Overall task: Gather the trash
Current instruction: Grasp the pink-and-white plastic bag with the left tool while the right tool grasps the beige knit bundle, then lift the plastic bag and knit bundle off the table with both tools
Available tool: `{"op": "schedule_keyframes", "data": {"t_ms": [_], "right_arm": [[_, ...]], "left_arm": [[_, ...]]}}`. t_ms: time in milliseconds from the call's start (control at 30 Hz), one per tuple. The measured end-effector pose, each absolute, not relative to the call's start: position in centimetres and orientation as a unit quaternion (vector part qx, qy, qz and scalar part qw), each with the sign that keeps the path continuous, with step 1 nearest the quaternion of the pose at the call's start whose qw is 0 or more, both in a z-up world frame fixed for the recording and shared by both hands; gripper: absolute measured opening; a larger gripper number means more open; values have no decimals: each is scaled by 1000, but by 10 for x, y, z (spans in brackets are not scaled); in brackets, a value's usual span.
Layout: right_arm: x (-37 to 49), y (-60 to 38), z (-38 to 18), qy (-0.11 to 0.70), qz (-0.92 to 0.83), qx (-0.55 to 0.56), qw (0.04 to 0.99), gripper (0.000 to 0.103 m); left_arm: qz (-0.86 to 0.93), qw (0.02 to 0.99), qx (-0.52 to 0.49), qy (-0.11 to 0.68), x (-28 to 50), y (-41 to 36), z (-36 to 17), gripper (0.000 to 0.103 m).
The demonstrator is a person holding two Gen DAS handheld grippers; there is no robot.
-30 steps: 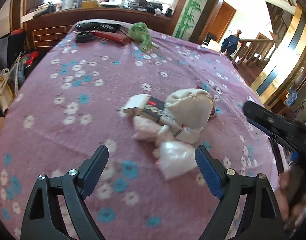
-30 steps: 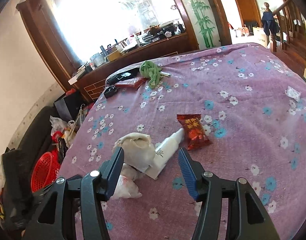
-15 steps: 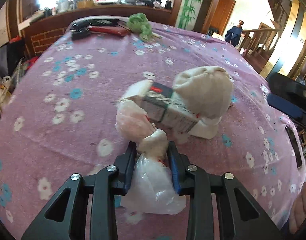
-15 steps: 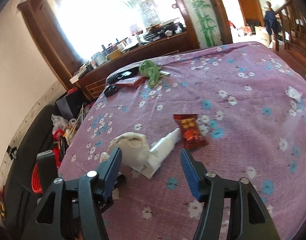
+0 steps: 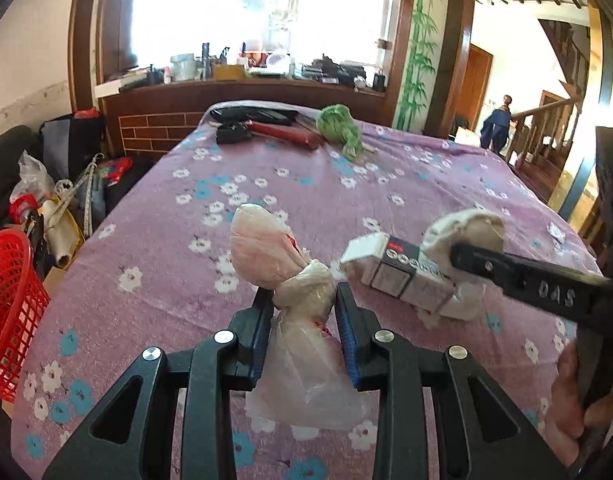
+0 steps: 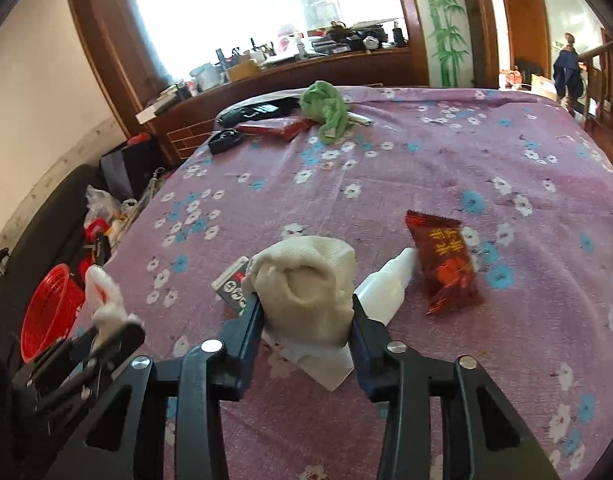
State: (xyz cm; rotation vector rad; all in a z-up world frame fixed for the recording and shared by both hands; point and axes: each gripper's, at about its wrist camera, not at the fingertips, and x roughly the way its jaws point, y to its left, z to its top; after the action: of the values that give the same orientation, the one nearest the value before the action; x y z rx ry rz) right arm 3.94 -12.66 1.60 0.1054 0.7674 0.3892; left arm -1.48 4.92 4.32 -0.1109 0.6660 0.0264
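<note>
In the left wrist view my left gripper (image 5: 304, 300) is shut on the knotted neck of a pinkish clear plastic bag (image 5: 262, 252). The bag's tail hangs between the fingers over the purple flowered cloth (image 5: 166, 248). My right gripper (image 6: 306, 306) straddles a crumpled cream paper wad (image 6: 310, 276). Its jaws are closing and both pads touch the wad's sides. A small printed box (image 6: 230, 284) and a white plastic bottle (image 6: 386, 284) lie against the wad. A red snack wrapper (image 6: 442, 264) lies to its right. A red basket (image 6: 50, 316) sits beyond the cloth's left edge.
A green cloth (image 6: 326, 112), a red flat case (image 6: 274, 128) and black items (image 6: 226, 140) lie at the far end. Bags and clutter fill the floor at left (image 5: 46, 200). A wooden counter (image 5: 246, 92) stands behind, a stair rail (image 5: 546, 128) at the far right.
My left gripper closed on the plastic bag and carried it up and left, away from the pile. My right gripper moved down onto the paper wad and its jaws narrowed around it.
</note>
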Motion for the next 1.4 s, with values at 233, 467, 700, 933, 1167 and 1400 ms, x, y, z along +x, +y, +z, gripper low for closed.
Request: {"op": "schedule_keyframes", "data": {"t_ms": [233, 467, 700, 933, 1167, 1400], "right_arm": [[12, -118, 33, 303, 186, 6, 935, 37], [-11, -92, 36, 275, 219, -41, 935, 38], [-16, -84, 33, 272, 225, -55, 934, 38], [-18, -84, 34, 270, 227, -57, 934, 38], [-20, -83, 35, 266, 226, -60, 935, 38], [-19, -85, 35, 265, 223, -59, 936, 38]], "left_arm": [[51, 945, -47, 320, -8, 53, 43, 30], [90, 950, -20, 297, -13, 54, 46, 30], [96, 950, -15, 296, -13, 53, 45, 30], [98, 950, -14, 296, -14, 53, 45, 30], [102, 952, -12, 289, -17, 55, 48, 30], [104, 952, -11, 287, -17, 54, 49, 30]]}}
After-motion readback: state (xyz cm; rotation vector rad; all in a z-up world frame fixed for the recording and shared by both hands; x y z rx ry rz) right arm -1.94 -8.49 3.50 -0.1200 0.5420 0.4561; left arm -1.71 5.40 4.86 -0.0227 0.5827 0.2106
